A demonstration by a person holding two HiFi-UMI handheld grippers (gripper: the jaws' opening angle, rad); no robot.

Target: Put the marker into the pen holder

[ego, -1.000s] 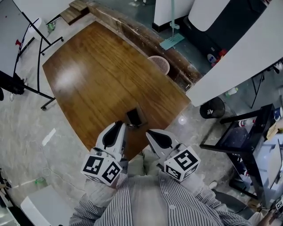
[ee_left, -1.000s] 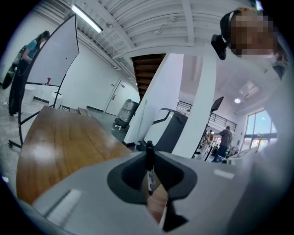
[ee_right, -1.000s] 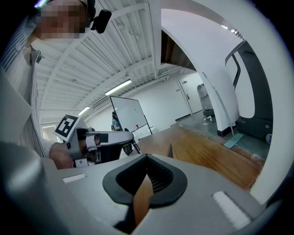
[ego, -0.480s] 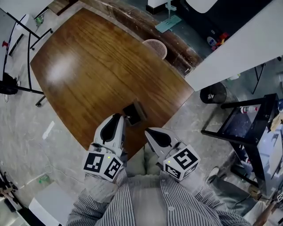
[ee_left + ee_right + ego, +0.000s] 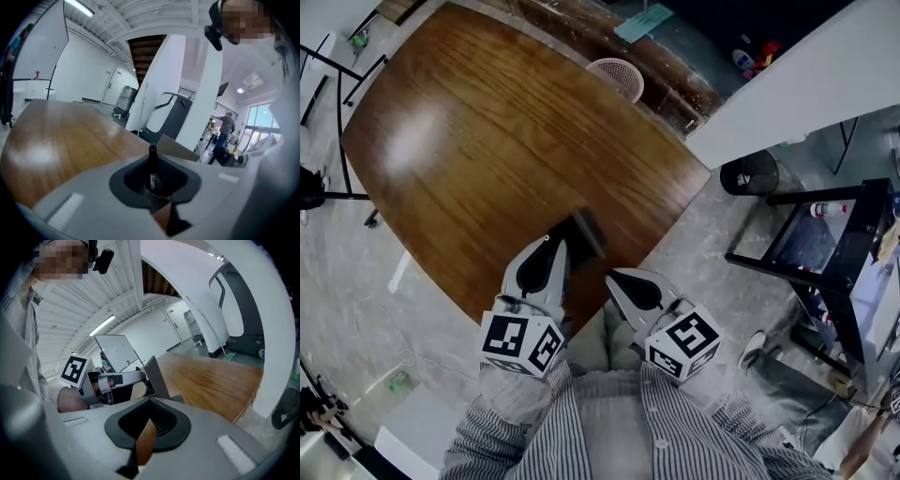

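Marker (image 5: 152,162), slim, black, white-labelled, sits clamped in left tool (image 5: 158,204); right tool (image 5: 140,446) clenched empty.

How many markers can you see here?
1: the marker stands upright, clamped in the left claw, close beside the holder. More could be hidden inside the holder, which these views do not look into.

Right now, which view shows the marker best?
Left gripper view: the black marker stands upright between its jaws. In the head view the left gripper hides it; the right gripper view doesn't show it clearly.
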